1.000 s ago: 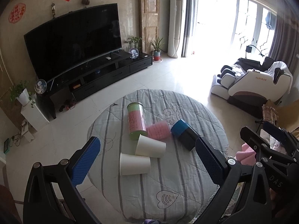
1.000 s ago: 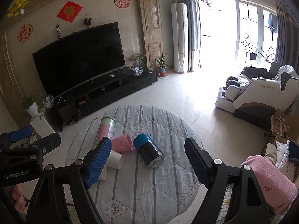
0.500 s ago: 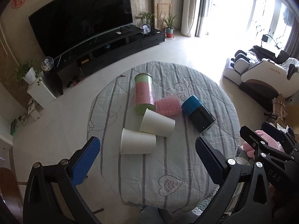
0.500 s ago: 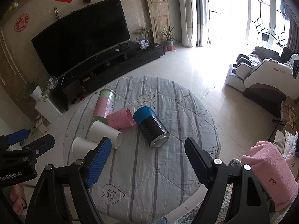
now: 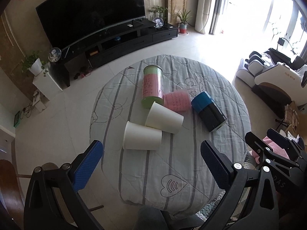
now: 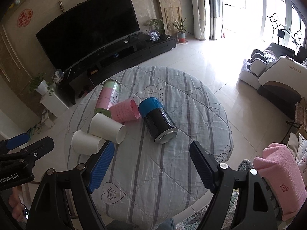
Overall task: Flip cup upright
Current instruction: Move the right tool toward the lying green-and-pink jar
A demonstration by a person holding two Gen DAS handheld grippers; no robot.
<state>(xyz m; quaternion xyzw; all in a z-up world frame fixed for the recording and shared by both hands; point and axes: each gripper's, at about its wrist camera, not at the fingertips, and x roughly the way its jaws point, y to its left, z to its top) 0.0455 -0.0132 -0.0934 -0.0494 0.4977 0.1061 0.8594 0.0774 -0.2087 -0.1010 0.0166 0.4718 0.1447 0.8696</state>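
5 containers are being shown lying on their sides on the round table [image 5: 191, 172], which is being covered by a grey striped quilted cloth. 2 of them are white paper cups: the nearer white cup [image 5: 142, 136] [image 6: 86, 145] and the farther white cup [image 5: 164, 117] [image 6: 107, 127], which are being seen touching each other. 1 pink cup [image 5: 177, 101] [image 6: 125, 112] is being seen on its side just beyond them, wedged between 1 tall green-and-pink canister [image 5: 152, 86] [image 6: 108, 97] and 1 black can with a blue end [image 5: 209, 112] [image 6: 158, 119]. None of the 5 is being seen upright.

The 2 grippers are being held above the near edge of the table, apart from every container. The left gripper [image 5: 151, 164] is being held with its 2 blue-padded fingers spread wide and nothing between them. The right gripper [image 6: 151, 163] is likewise being held wide apart and empty, with its left finger overlapping the nearer white cup in the right wrist view.

Beyond the table, 1 large dark television [image 5: 92, 11] is being shown on 1 long black cabinet [image 5: 122, 40], and 1 white massage chair [image 6: 278, 72] is being seen at the right.
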